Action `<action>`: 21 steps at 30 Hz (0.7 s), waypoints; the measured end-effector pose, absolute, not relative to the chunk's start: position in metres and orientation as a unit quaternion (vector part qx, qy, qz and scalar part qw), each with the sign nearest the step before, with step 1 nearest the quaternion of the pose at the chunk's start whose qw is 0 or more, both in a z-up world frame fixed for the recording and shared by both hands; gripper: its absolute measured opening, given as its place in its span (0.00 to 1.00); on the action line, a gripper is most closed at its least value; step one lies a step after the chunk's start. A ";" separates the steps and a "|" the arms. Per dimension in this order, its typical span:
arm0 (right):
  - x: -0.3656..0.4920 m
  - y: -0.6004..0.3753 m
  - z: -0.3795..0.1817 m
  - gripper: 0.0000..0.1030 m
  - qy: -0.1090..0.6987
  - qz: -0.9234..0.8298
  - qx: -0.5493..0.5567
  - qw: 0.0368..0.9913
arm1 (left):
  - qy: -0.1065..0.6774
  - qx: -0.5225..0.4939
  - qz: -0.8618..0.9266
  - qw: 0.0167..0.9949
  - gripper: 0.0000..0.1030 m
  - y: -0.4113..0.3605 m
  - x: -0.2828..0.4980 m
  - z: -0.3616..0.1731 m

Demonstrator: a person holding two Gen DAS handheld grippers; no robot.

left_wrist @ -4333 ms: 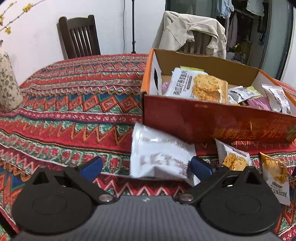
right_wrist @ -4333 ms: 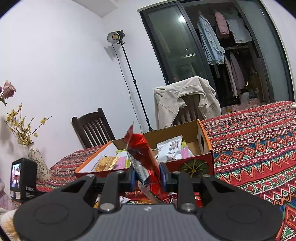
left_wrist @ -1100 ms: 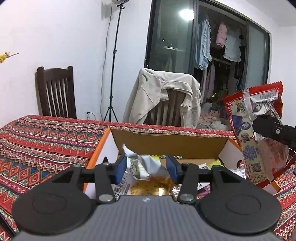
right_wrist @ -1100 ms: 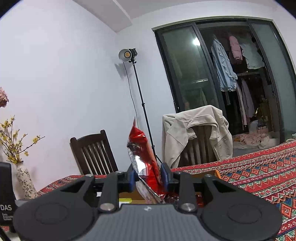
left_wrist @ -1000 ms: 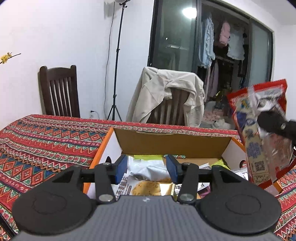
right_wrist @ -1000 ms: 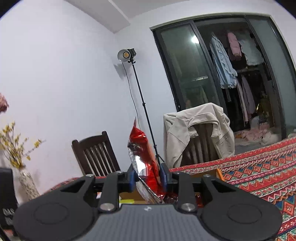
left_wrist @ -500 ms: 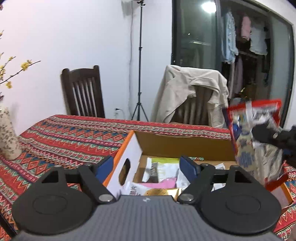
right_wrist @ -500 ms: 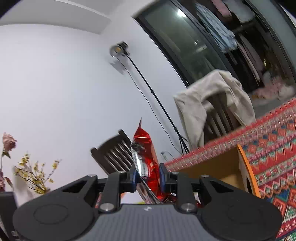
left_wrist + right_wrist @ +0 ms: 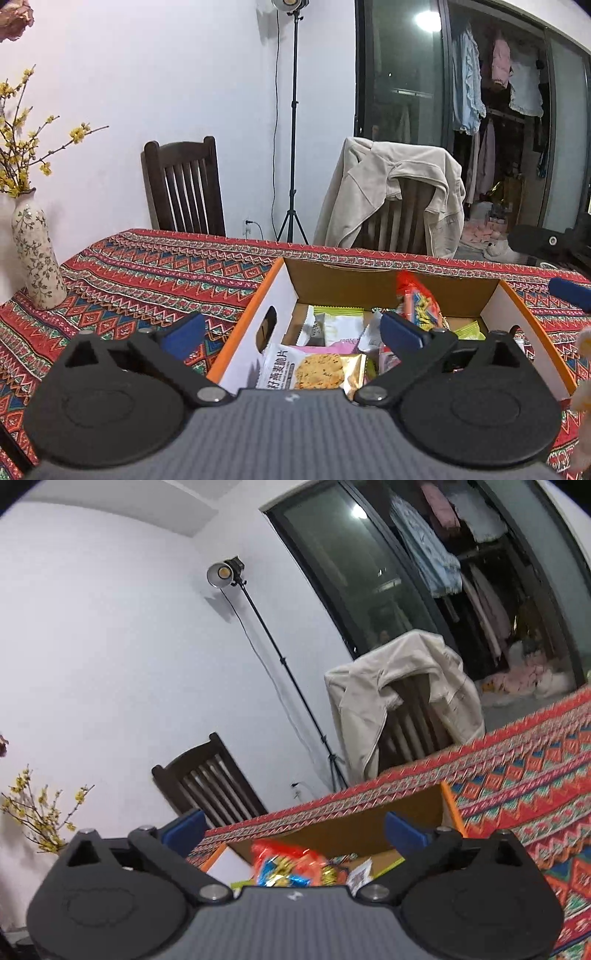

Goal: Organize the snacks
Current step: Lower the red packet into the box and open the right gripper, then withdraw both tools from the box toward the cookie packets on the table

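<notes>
Snacks lie in the cardboard box (image 9: 369,284) that stands on the patterned tablecloth (image 9: 155,266), just in front of both tongs. The left gripper (image 9: 291,332) has its jaws opening, already wide, and nothing is between its 2 blue pads; below the gap lies a cookie packet (image 9: 314,371) at the near side of the box. The right gripper (image 9: 291,829) also has its jaws opening, wide apart, and the red snack bag (image 9: 291,864) is low between them, free of both pads, over the box. In the left wrist view this bag (image 9: 417,302) is tilted inside the box, beyond the right pad. Far behind the tongs stand 2 chairs, 1 with a beige jacket (image 9: 391,195).
</notes>
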State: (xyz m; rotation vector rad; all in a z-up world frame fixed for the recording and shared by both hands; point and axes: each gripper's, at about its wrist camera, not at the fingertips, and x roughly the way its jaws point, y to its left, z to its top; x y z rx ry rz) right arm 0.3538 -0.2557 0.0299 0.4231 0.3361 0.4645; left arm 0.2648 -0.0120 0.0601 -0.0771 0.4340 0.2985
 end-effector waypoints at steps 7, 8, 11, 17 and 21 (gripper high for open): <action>0.345 -0.251 0.045 1.00 0.152 0.215 0.174 0.949 | 0.200 -0.036 0.134 0.970 1.00 0.005 0.243 0.058; 0.343 -0.249 0.046 1.00 0.152 0.214 0.168 0.950 | 0.197 -0.035 0.132 0.971 1.00 0.009 0.239 0.057; 0.338 -0.240 0.050 1.00 0.151 0.208 0.144 0.956 | 0.192 -0.037 0.131 0.972 1.00 0.023 0.232 0.052; 0.326 -0.216 0.049 1.00 0.143 0.192 0.091 0.967 | 0.205 -0.086 0.124 0.967 1.00 0.052 0.225 0.044; 0.315 -0.199 0.050 1.00 0.148 0.198 0.054 0.968 | 0.203 -0.107 0.118 0.966 1.00 0.061 0.219 0.049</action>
